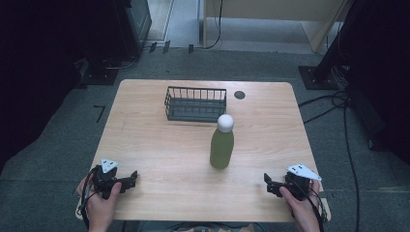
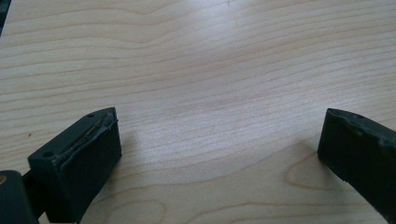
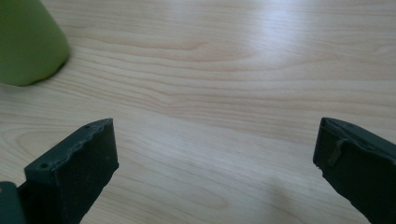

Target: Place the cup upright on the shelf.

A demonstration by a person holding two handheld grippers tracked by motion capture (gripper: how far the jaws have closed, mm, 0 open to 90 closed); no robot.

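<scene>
While hands rest at near table (image 1: 159, 159) edge, left claw (image 1: 131, 178) and right claw (image 1: 269, 182) released, well apart.

1. No writing, label, brand, number or sign can be read anywhere here.
2. The green bottle (image 1: 222, 147) near the middle of the table (image 1: 159, 159) has a plain side and a plain white cap; the right gripper view catches its base (image 3: 25, 42) at about 10 o'clock, also bare.
3. The wire basket (image 1: 196, 103), at 12 o'clock from the table's centre, carries no tag.
4. The dark round spot (image 1: 240, 94) at about 1 o'clock on the tabletop is too small to tell whether anything is printed on it.
</scene>
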